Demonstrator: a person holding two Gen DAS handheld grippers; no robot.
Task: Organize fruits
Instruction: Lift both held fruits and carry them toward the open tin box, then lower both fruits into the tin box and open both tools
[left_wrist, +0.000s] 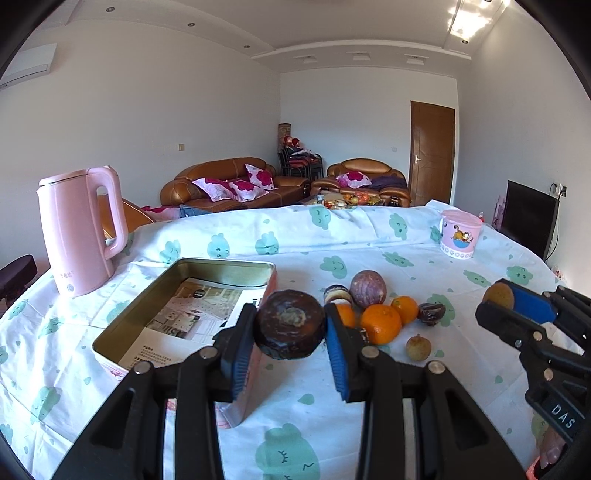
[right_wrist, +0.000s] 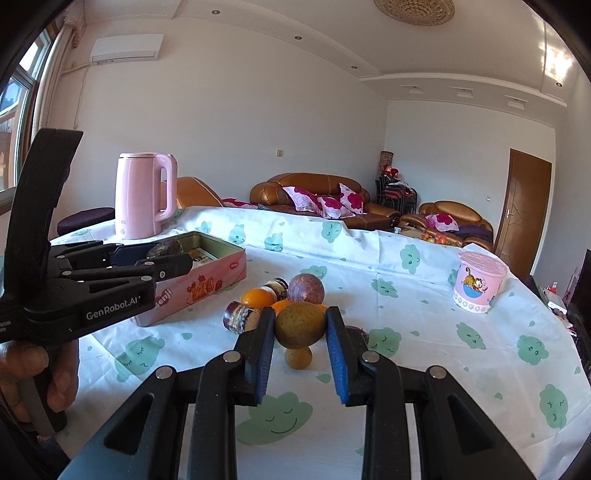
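Step in hand: carry phase, both grippers loaded, fruit heading for tin.

Left gripper (left_wrist: 290, 328) clamps dark brown round fruit (left_wrist: 290, 324), held above table just beside tin's right wall. In right wrist view it hangs over tin rim.

Next move likely: shift left over opening, lower, open jaws.

Tin (left_wrist: 221, 266): open, printed paper sheet (left_wrist: 192, 314) inside, no fruit visible in it.

Loose pile (left_wrist: 373, 306) on tablecloth: oranges, purple fruit, small ones.

Right gripper (right_wrist: 300, 328) closed on yellow-brown fruit (right_wrist: 300, 325), lifted above pile, well apart from tin.

Pink cup (right_wrist: 478, 282): lidded, contents hidden.
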